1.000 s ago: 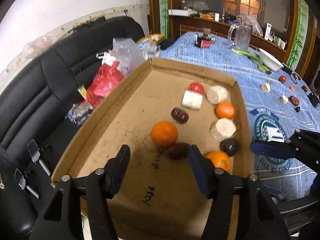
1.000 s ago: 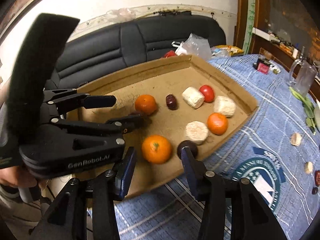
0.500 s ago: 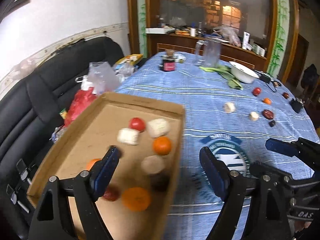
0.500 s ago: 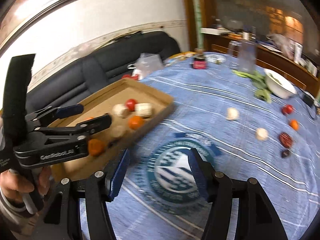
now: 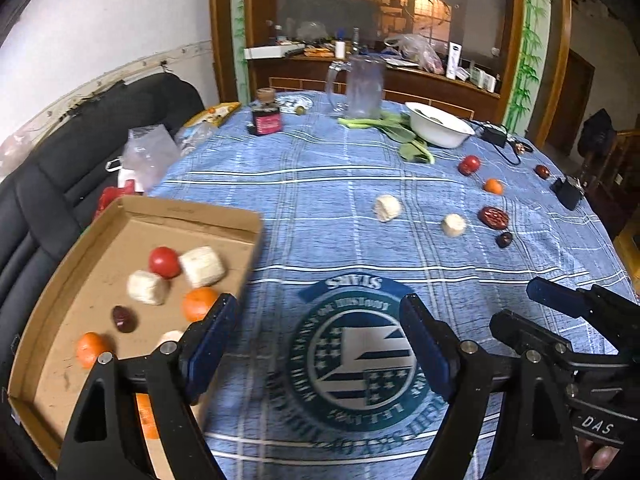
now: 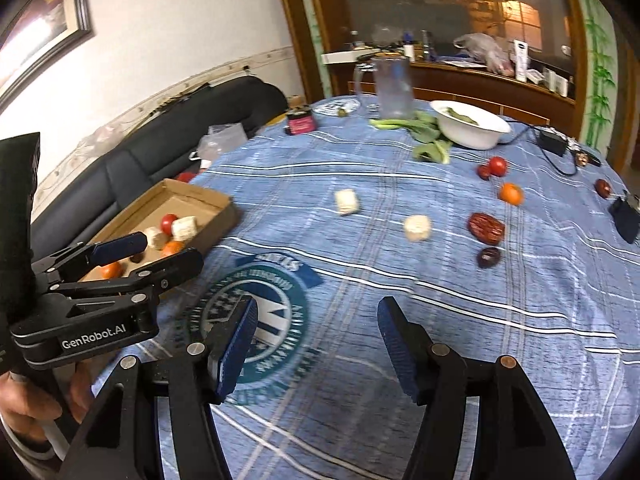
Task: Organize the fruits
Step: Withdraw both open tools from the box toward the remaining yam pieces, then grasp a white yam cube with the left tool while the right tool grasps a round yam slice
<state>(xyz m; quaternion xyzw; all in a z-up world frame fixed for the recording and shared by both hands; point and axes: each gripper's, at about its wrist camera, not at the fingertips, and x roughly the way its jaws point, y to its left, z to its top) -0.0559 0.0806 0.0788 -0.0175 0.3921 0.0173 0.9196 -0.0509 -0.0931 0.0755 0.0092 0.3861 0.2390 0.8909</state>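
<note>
Two tomatoes (image 6: 493, 167), one orange (image 6: 511, 193) lie loose.

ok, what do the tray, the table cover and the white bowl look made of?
Tray: plain brown cardboard, matte, with folded walls and a raw cut edge. Table cover: woven cloth by the look, blue with white stripes and a printed emblem, no shine. White bowl: smooth and glossy; ceramic, enamel or plastic, the pictures cannot settle which.

1. The counter (image 5: 320, 184), in blue striped cloth, carries a cardboard tray (image 5: 192, 214) at its left edge.
2. A white bowl (image 5: 438, 126), glass mug (image 5: 362, 88) and dark jar (image 5: 266, 118) stand far back.
3. Two pale chunks (image 5: 387, 208), a tomato (image 5: 469, 165), a small orange (image 5: 493, 186) and dates (image 5: 494, 217) lie scattered right.
</note>
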